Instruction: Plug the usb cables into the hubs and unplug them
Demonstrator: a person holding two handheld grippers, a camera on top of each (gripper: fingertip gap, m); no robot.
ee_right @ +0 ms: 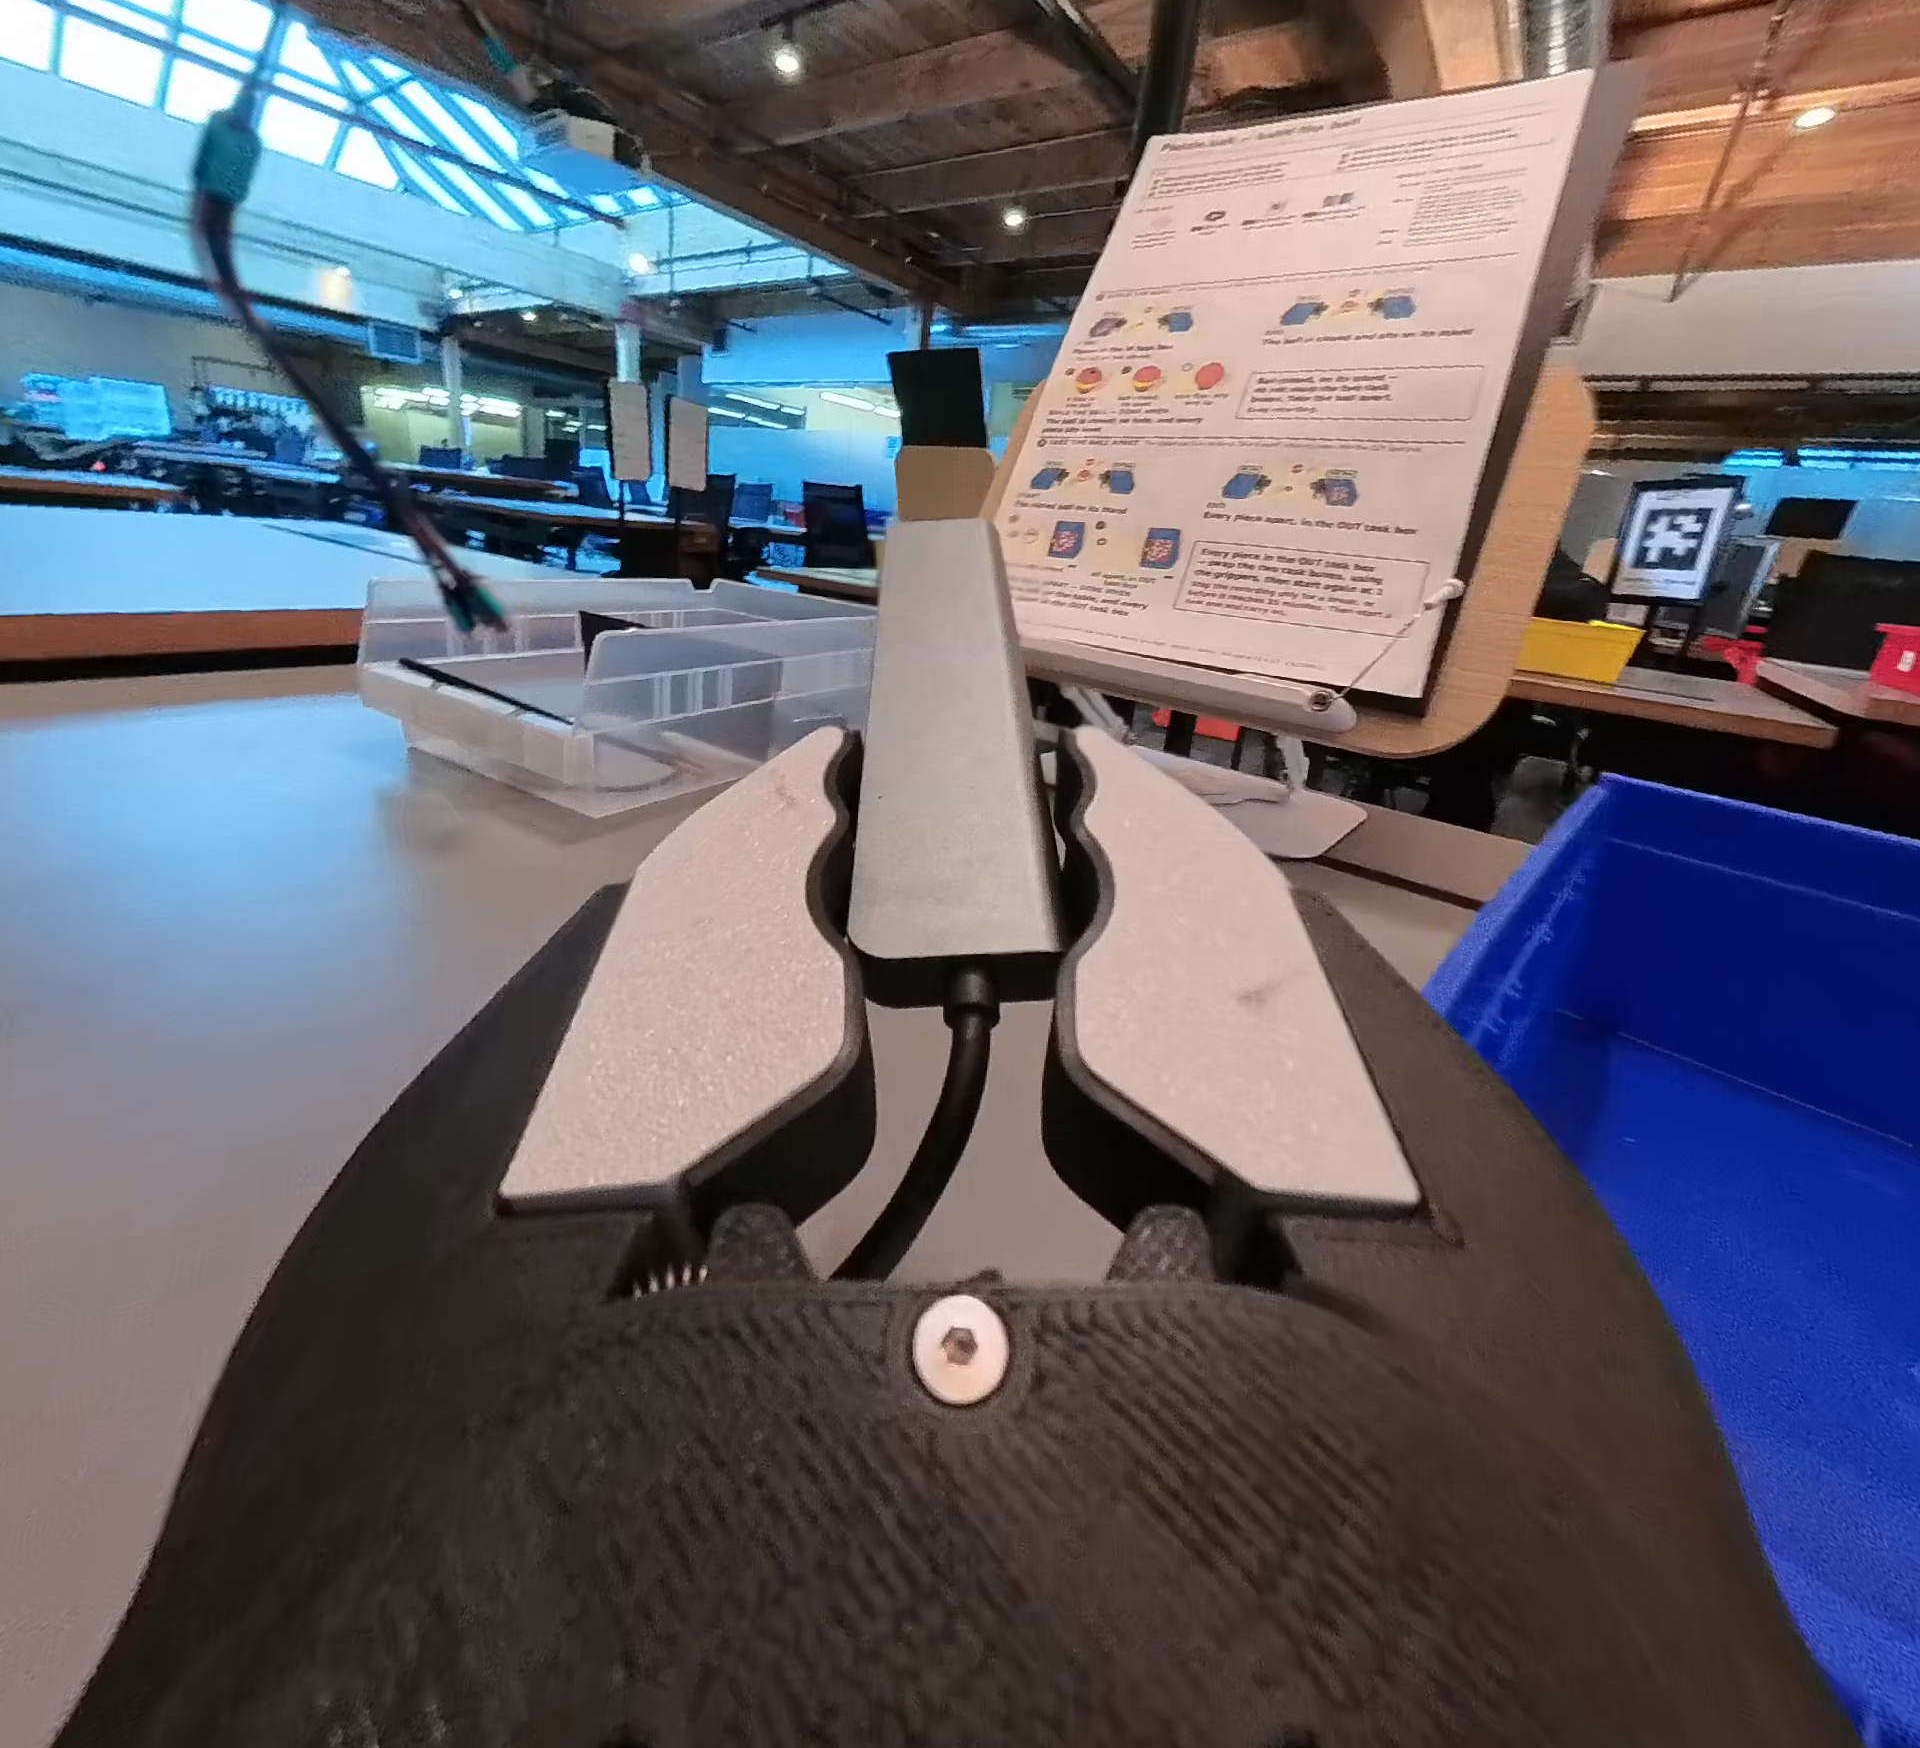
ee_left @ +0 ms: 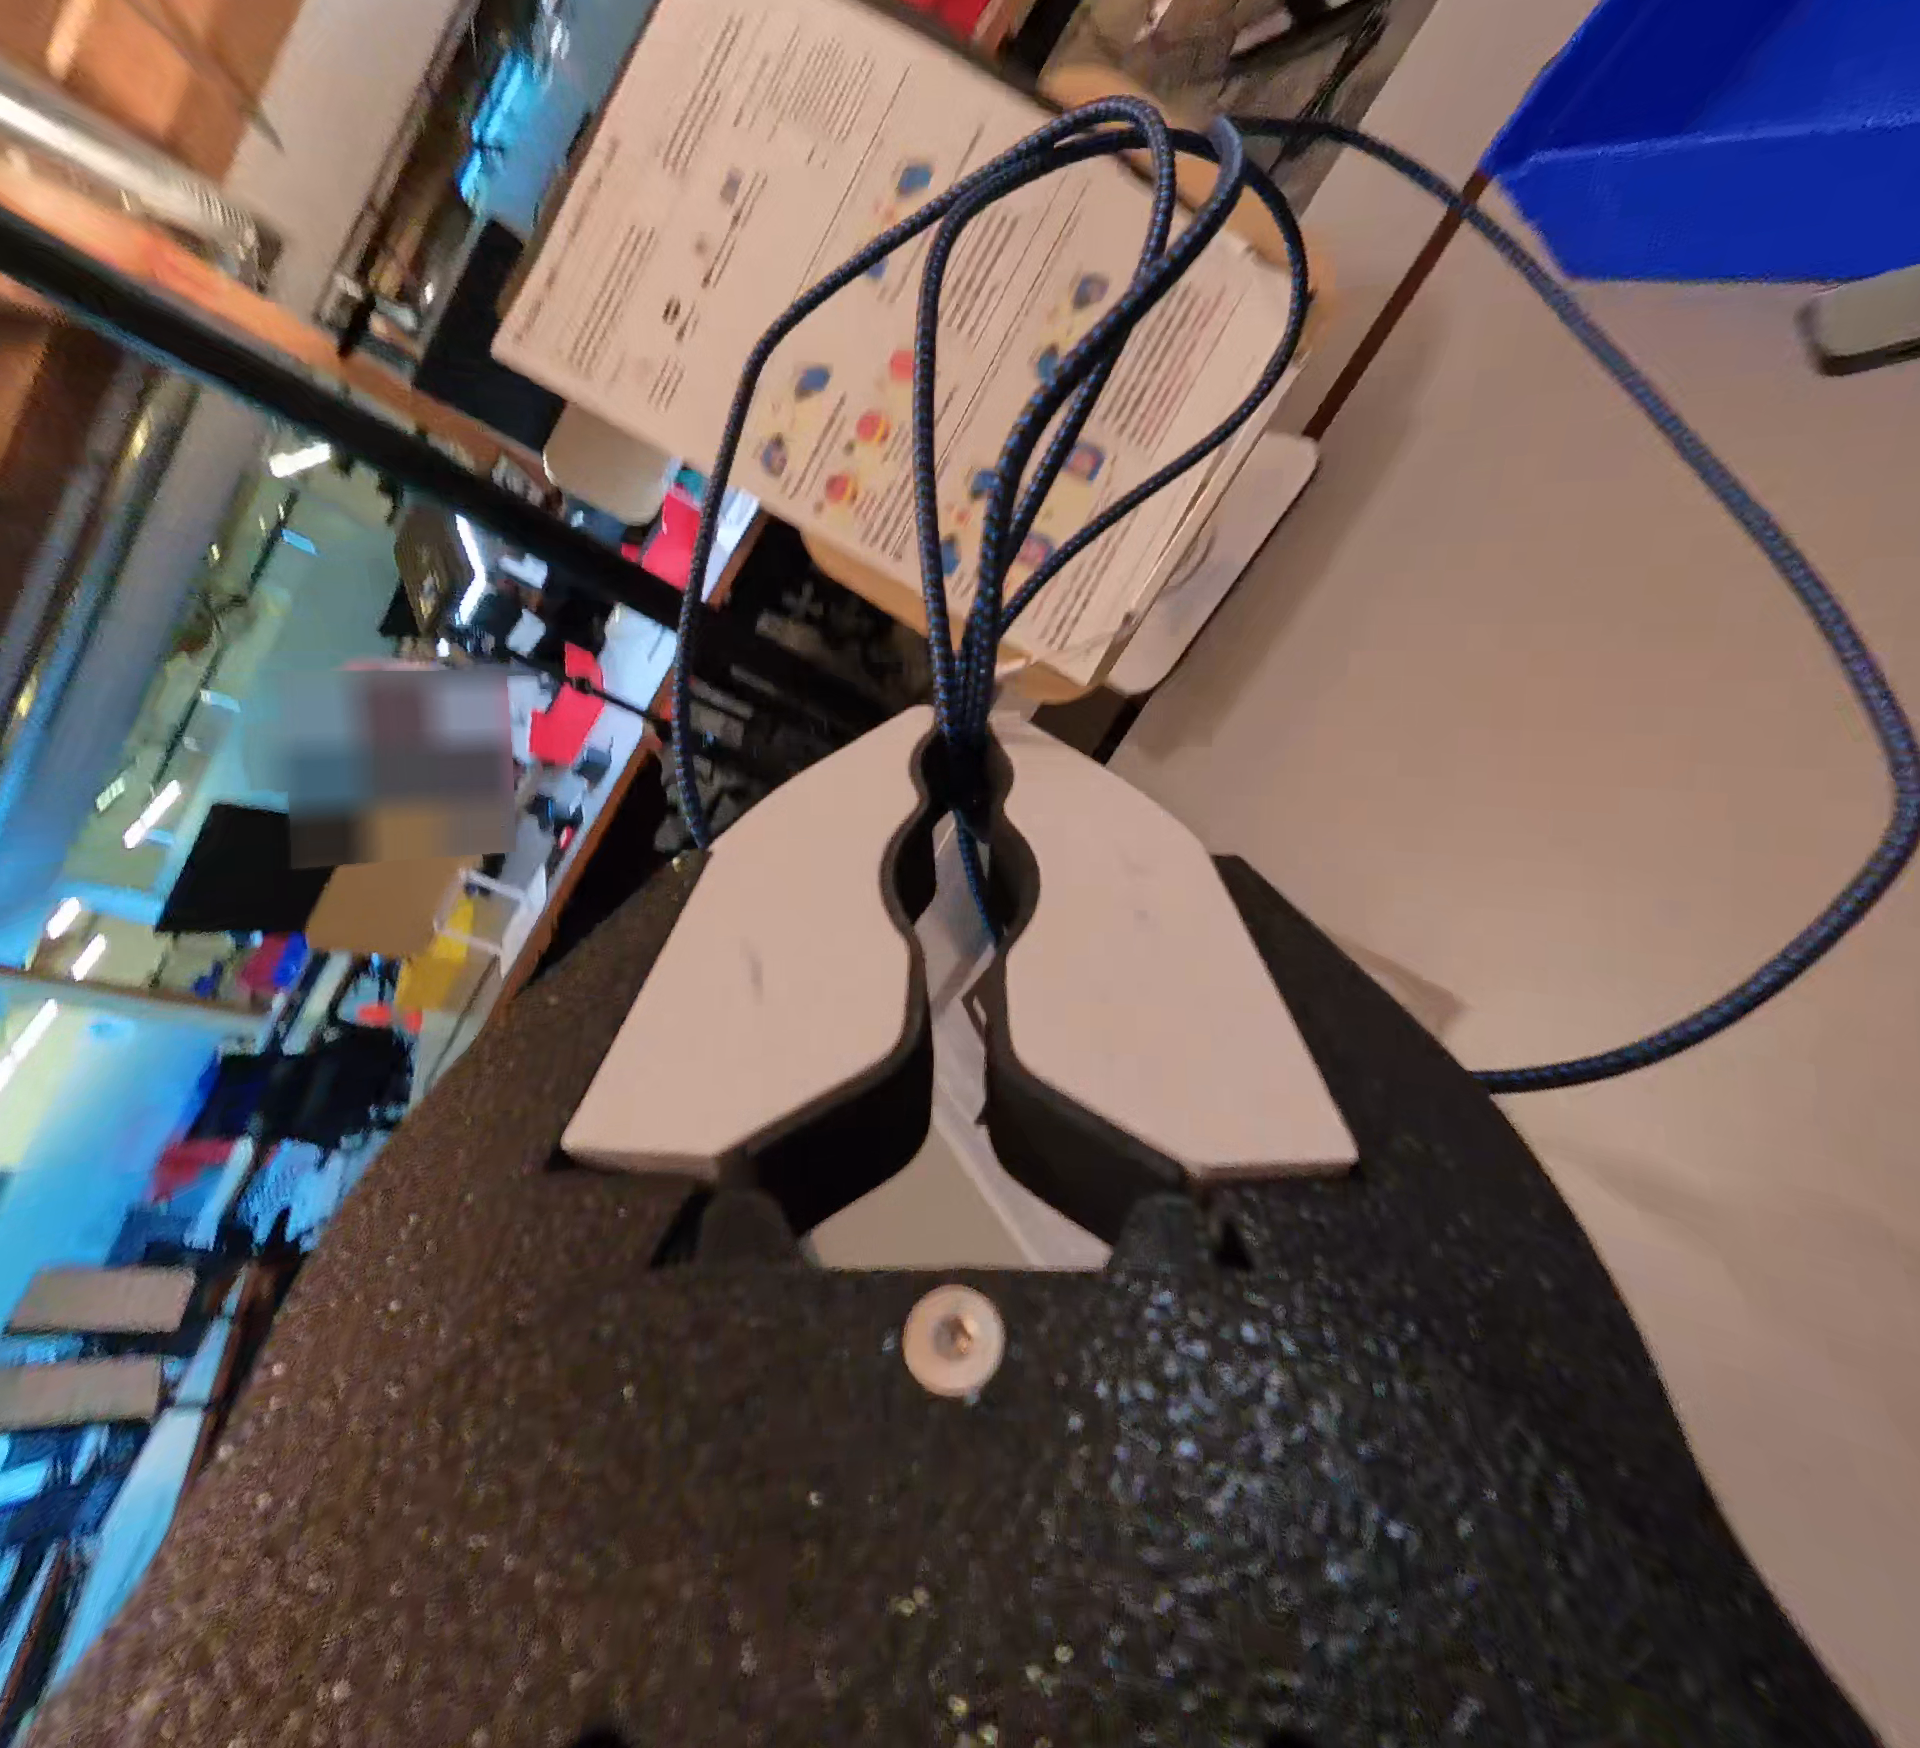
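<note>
My left gripper (ee_left: 961, 763) is shut on a bunched blue-black braided usb cable (ee_left: 1039, 410). Its loops stand up beyond the fingertips, and one long strand (ee_left: 1766, 555) swings out right and back over the table. A silver strip shows in the gap between the fingers; I cannot tell what it is. My right gripper (ee_right: 961, 742) is shut on a grey usb hub (ee_right: 951, 763), held above the table and pointing away. The hub's black lead (ee_right: 935, 1158) runs back between the fingers. A tan-and-black plug (ee_right: 935, 410) sits at its far end. A dark, blurred cable with a green connector (ee_right: 223, 160) hangs at upper left.
A blue bin (ee_right: 1714, 1127) stands at the right, also in the left wrist view (ee_left: 1745, 88). A clear plastic tray (ee_right: 623, 670) sits on the grey table (ee_right: 208, 919) ahead. An instruction sheet on a wooden stand (ee_right: 1299, 410) rises behind, also in the left wrist view (ee_left: 883, 296). One gripper's finger ends stand about 35 cm off the other's.
</note>
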